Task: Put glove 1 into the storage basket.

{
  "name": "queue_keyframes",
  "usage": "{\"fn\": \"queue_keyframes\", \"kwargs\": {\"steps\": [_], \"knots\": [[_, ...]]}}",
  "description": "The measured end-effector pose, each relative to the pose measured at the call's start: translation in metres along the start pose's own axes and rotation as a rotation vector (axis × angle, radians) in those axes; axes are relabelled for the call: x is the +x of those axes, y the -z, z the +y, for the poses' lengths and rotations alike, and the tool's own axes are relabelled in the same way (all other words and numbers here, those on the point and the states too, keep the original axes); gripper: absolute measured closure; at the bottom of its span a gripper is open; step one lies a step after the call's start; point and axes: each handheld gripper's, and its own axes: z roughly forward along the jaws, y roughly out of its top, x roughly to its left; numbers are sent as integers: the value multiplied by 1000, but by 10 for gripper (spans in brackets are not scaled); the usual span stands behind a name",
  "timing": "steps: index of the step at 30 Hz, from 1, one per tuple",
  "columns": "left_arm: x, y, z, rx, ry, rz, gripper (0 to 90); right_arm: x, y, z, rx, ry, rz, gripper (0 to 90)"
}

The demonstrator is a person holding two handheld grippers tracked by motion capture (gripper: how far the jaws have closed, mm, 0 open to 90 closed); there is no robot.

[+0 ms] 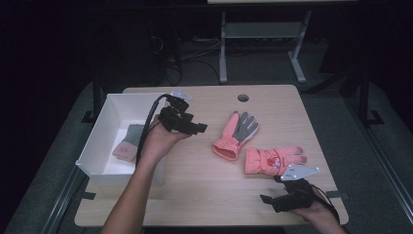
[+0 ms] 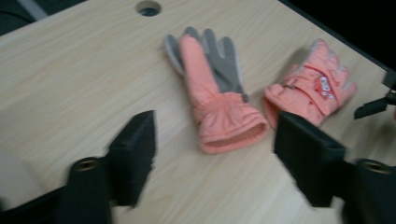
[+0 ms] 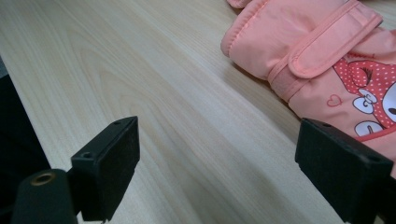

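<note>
A pink glove with a grey palm lies flat in the middle of the wooden table. Beside it, to the right, lies a second pink glove with a cartoon patch. My left gripper hovers just right of the white box, pointing at the gloves, open with nothing between its jaws. My right gripper rests near the table's front right edge, open and empty, with the cartoon glove's cuff just ahead of it.
A white box stands at the table's left side with a grey and pink glove inside. A round cable hole sits near the far edge. Another desk's metal legs stand on the floor behind.
</note>
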Motion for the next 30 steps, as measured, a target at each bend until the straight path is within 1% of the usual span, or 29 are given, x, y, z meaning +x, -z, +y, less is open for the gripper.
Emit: {"fn": "queue_keyframes", "kwargs": {"steps": [1,2,3,4,6,7,8,9,10,11,12,13,16,17,20,21,22,23,24,26,27,29,30], "knots": [[-4,-4,-1,1,-6,-19,396,0,0,0,0,0,0,135],[-6,-7,-3,6,-13,-37,463,0,1,-1,-1,2,3,130],[-9,-11,-5,15,-19,-55,497,1,1,-1,-1,1,2,130],[-11,-13,-6,24,-29,-60,568,1,1,-1,3,-4,-4,131],[-16,-17,-11,26,-49,-69,613,1,2,-1,7,-13,0,131],[-19,-19,-14,22,-48,-81,653,1,2,-1,5,-17,-1,131],[-23,-23,-19,16,-50,-84,699,1,3,-1,3,-18,-5,131],[-25,-24,-23,22,-62,-91,719,0,3,-2,1,-17,-5,131],[-27,-26,-28,18,-61,-100,776,0,3,-2,3,-20,-10,131],[-28,-27,-31,17,-56,-103,808,0,3,-1,7,-23,-14,131],[-29,-28,-35,20,-58,-105,839,0,4,-1,9,-27,-14,131],[-30,-28,-39,21,-65,-114,892,-1,4,-1,7,-26,-16,131],[-34,-29,-53,16,-67,-119,897,-1,5,-1,16,-25,-18,131],[-35,-30,-56,12,-64,-119,897,-1,5,0,20,-28,-25,131],[-37,-30,-70,9,-74,-116,896,-1,5,1,28,-35,-28,132],[-38,-31,-75,11,-76,-116,896,-2,5,1,33,-32,-32,133],[-39,-32,-78,11,-74,-114,896,-1,4,1,33,-39,-31,134],[-39,-34,-83,24,-81,-114,896,-2,3,1,32,-32,-33,136],[-40,-35,-88,33,-89,-115,896,-2,3,2,35,-39,-33,149],[-41,-39,-96,45,-90,-117,896,-1,3,2,43,-40,-34,169],[-41,-40,-99,45,-89,-116,896,0,3,2,34,-40,-42,198],[-41,-41,-104,51,-81,-124,896,1,4,2,29,-44,-43,216],[-42,-42,-106,59,-86,-128,896,1,5,2,25,-48,-47,237]]}}
